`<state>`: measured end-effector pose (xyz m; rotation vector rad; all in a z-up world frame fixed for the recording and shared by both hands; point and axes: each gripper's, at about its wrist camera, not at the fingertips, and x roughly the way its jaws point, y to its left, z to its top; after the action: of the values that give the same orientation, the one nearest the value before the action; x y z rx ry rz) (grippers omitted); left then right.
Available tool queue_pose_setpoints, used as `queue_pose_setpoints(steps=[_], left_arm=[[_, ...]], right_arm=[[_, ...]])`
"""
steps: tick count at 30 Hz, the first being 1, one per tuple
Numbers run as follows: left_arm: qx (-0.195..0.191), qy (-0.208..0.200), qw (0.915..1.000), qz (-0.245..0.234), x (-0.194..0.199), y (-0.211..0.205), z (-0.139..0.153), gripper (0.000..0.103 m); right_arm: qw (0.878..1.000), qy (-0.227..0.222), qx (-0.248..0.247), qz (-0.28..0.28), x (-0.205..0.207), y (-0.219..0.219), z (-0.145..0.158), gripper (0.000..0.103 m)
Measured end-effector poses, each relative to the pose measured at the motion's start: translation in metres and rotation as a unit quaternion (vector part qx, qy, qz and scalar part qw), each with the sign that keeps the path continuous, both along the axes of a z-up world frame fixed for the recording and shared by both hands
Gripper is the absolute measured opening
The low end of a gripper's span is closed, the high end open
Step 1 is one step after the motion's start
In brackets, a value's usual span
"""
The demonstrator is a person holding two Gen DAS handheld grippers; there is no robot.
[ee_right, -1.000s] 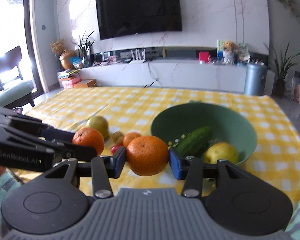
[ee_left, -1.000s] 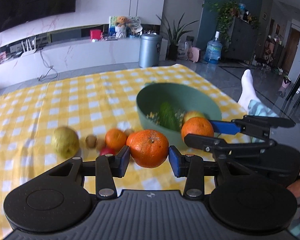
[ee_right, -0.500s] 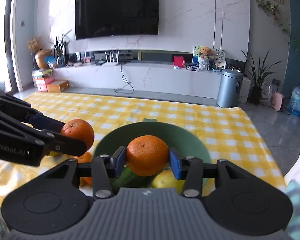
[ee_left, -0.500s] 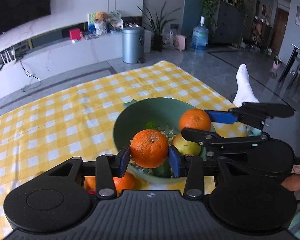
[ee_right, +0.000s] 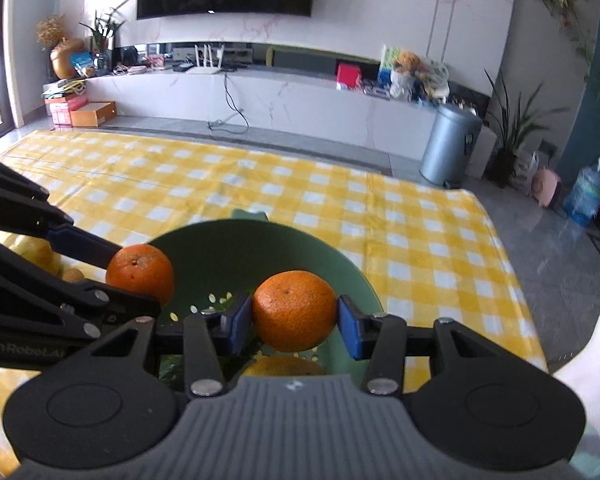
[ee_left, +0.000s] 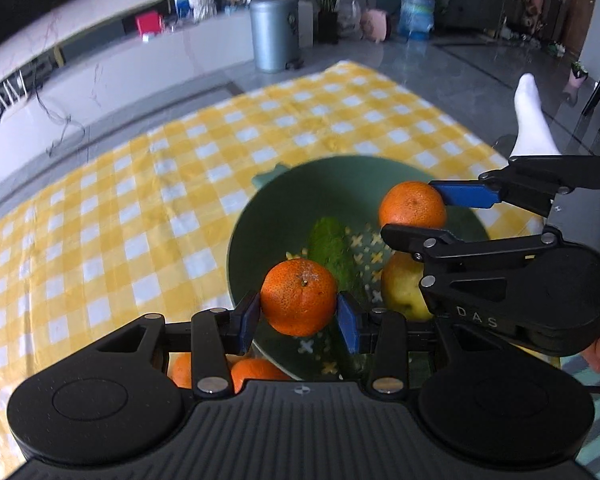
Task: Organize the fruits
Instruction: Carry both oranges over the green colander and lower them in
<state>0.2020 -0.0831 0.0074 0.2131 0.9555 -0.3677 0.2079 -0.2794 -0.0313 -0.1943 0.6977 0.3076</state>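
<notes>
Oranges are being carried in pairs: the left gripper is clamping one orange between its blue pads, jaws part closed on it, and the right gripper is clamping a second orange the same way. Both fruits are hanging over the green bowl on the yellow checked cloth, the left one above the near rim, the right one further in. Step in hand, by my reading: delivery into the bowl, release not yet made. The next move is calling for lowering, then opening the jaws over free floor, clear of the cucumber and the yellow fruit lying inside. Loose oranges left of the bowl are showing only in part under the left gripper; their count is unclear. The right gripper body is covering part of the bowl's right side, and motion blur is softening the cloth.
</notes>
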Motion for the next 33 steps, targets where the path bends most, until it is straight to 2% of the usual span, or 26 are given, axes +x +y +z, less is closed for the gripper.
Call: queue_pose_setpoints(steps=[7,28,33], left_arm=[[0.011,0.021,0.9997,-0.001,0.008,-0.005,-0.012,0.047],[0.006,0.037,0.9993,0.005,0.015,-0.007,-0.017,0.048],[0.004,0.038,0.9993,0.005,0.014,-0.006,-0.016,0.053]], right_arm=[[0.999,0.017,-0.029,0.002,0.006,0.010,-0.015,0.044],[1.000,0.017,-0.008,-0.012,0.009,0.006,-0.018,0.045],[1.000,0.015,-0.003,-0.014,0.008,0.004,-0.017,0.045]])
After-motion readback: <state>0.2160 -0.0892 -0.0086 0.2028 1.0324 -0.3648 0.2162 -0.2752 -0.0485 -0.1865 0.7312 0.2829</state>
